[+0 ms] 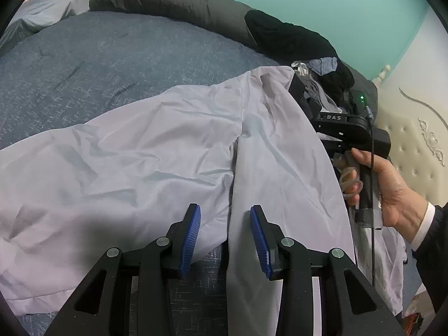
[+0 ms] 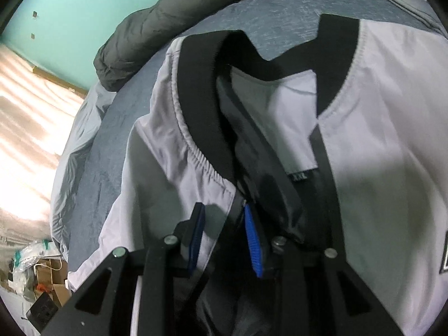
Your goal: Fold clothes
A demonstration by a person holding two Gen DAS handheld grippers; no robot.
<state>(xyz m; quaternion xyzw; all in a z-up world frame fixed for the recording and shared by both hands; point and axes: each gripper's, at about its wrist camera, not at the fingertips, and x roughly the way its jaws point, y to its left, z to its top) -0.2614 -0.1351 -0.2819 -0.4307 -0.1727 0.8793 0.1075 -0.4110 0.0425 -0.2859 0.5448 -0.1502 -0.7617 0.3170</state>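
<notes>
Left gripper (image 1: 225, 210) is hovering with jaws parted over the pale grey jacket (image 1: 140, 162), its blue pads (image 1: 193, 232) flanking a sleeve fold without pressing it. Right gripper (image 2: 224, 212), held in the person's right hand (image 1: 392, 184), is standing partly open at the jacket's zipper edge below the black collar (image 2: 207, 84); whether its pads are pinching the fabric cannot be told. The jacket is lying spread across the blue bedcover (image 1: 98, 56), near a pile of clothes (image 1: 322, 78) toward the headboard (image 1: 414, 140).
</notes>
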